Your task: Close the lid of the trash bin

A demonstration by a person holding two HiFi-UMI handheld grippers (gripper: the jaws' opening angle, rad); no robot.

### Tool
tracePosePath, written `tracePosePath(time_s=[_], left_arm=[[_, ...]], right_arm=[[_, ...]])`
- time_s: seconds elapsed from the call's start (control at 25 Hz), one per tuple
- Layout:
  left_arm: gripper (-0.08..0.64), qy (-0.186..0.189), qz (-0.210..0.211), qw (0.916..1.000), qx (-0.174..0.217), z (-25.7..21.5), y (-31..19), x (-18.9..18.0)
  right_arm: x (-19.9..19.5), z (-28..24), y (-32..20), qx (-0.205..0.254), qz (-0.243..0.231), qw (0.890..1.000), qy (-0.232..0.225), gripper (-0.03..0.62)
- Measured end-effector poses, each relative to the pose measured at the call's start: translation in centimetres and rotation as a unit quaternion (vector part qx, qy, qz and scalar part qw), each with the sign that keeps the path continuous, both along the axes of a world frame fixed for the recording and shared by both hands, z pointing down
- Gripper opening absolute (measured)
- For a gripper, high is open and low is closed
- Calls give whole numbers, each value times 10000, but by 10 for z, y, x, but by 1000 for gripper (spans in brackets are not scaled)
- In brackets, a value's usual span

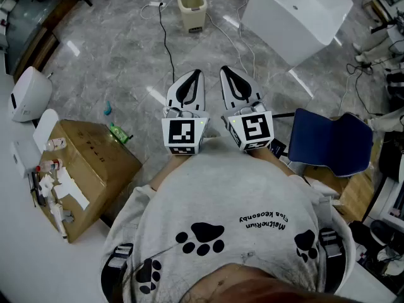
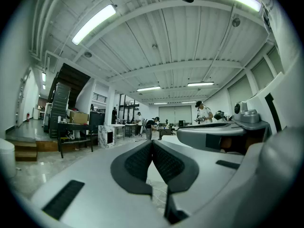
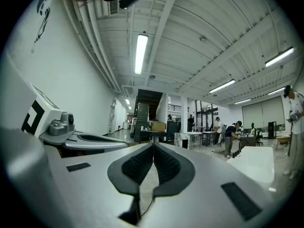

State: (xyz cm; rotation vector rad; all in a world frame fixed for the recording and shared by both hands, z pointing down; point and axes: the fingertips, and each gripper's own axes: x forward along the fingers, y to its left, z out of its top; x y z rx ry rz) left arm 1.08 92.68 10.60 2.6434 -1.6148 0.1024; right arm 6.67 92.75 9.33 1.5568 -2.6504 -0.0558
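A small cream trash bin (image 1: 192,8) stands on the grey marble floor at the top middle of the head view, its lid raised at the back and the inside showing. Both grippers are held level close to the person's body, far short of the bin. My left gripper (image 1: 197,74) is shut with nothing between its pads. The right gripper (image 1: 225,70) beside it is shut and empty too. In the left gripper view the dark pads (image 2: 142,158) meet at the tip, and the right gripper view shows its pads (image 3: 164,163) pressed together. Neither gripper view shows the bin.
A cardboard box (image 1: 82,169) with small items sits at the left. A large white box (image 1: 297,14) stands at the upper right and a blue chair (image 1: 331,141) at the right. Cables (image 1: 165,43) run across the floor near the bin. People work at distant tables (image 2: 142,125).
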Motion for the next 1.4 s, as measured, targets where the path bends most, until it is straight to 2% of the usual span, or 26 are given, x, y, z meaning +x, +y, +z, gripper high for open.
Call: tracePosePath(time_s=[0.52, 0.84, 1.04, 1.4], left_arm=[[20, 6, 221, 9998, -23, 9, -8, -17], [20, 93, 304, 9994, -145, 22, -28, -11], [20, 133, 139, 9996, -202, 26, -68, -8], [20, 197, -340, 9988, -281, 33, -196, 28]], right_arm=[[-20, 9, -5, -31, 160, 9998, -91, 32], [-8, 22, -27, -207, 310, 9986, -384, 32], [0, 24, -68, -256, 195, 9986, -409, 32], [46, 29, -204, -364, -170, 9983, -430, 32]])
